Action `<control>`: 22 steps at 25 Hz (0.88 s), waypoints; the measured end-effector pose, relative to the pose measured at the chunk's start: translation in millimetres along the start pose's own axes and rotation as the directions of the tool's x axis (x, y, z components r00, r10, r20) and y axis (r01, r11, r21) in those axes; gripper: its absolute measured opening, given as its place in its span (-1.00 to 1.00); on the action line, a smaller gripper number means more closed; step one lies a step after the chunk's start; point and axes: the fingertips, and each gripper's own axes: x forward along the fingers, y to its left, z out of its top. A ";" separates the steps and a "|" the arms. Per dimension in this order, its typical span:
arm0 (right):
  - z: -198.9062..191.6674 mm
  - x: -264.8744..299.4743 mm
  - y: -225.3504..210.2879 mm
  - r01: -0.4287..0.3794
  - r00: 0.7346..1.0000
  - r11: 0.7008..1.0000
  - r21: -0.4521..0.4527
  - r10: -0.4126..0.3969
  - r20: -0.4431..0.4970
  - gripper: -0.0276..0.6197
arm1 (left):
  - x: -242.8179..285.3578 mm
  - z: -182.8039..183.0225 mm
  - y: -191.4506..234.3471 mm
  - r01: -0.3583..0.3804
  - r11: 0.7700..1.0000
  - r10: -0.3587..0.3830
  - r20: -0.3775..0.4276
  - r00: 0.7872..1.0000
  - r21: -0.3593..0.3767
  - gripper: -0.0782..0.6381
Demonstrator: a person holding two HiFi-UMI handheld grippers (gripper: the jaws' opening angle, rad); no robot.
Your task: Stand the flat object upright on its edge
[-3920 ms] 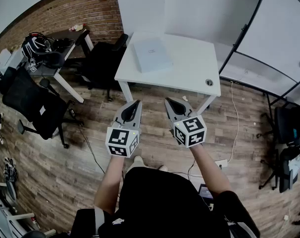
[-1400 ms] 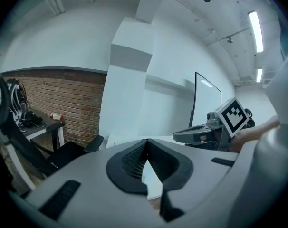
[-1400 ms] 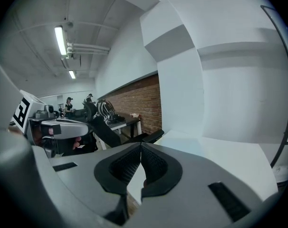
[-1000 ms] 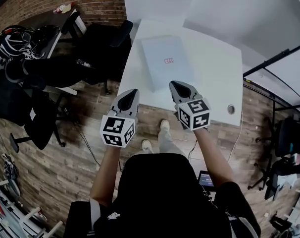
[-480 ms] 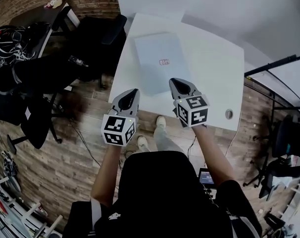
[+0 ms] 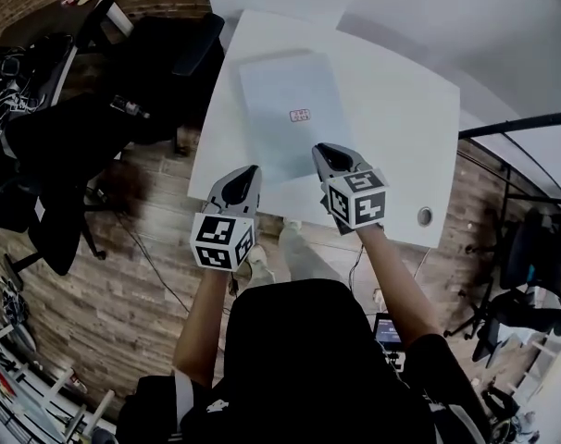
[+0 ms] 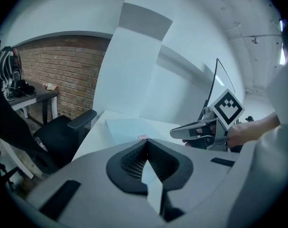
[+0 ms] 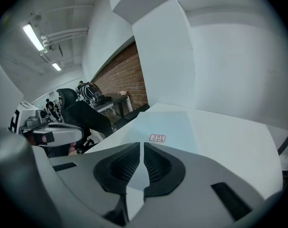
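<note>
Both shut, empty. Left tongs (image 6: 249,174) + right tongs (image 6: 322,152) at near end of flat box (image 6: 285,109), which lies flat on table (image 6: 401,109). Plan: open both, pinch opp long edges, tip up slow, steady b4 release

white table (image 6: 401,128), black chair (image 6: 165,58) (beside it), brick wall (image 7: 72,75)

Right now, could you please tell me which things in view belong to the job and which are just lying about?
For the job: flat pale-blue object, lying flat on the white table; left tool and right tool, both shut and empty.
Lying about: black office chair; dark desk.
</note>
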 end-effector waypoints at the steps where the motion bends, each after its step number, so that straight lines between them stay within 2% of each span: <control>1: -1.9 3.6 -2.9 0.000 1.000 1.000 0.002 0.000 -0.010 -0.78 | 2.6 -3.1 0.9 -0.003 1.000 0.003 -0.005 1.000 -0.008 -0.76; 7: -10.1 27.5 -18.7 -0.007 0.998 1.000 0.006 0.008 -0.067 -0.74 | 13.9 -25.1 5.5 -0.017 0.999 0.015 -0.044 0.999 -0.045 -0.76; 9: -9.1 35.4 -23.7 -0.014 0.997 1.000 0.012 0.015 -0.079 -0.56 | 17.1 -28.3 6.6 -0.022 0.998 0.019 -0.052 0.998 -0.051 -0.76; 12: -7.4 46.8 -30.3 -0.018 0.995 1.000 0.021 0.020 -0.096 -0.43 | 21.8 -30.5 7.4 -0.027 0.998 0.024 -0.060 0.998 -0.052 -0.76; 15: -6.4 58.9 -38.0 -0.004 0.993 1.000 0.003 0.005 -0.121 -0.22 | 27.4 -32.0 6.5 -0.024 0.999 0.021 -0.068 0.998 -0.048 -0.76; 22: -4.8 77.1 -58.8 0.063 0.988 0.998 0.003 -0.062 -0.140 -0.12 | 39.3 -37.5 1.3 -0.018 0.998 0.014 -0.084 0.996 -0.054 -0.76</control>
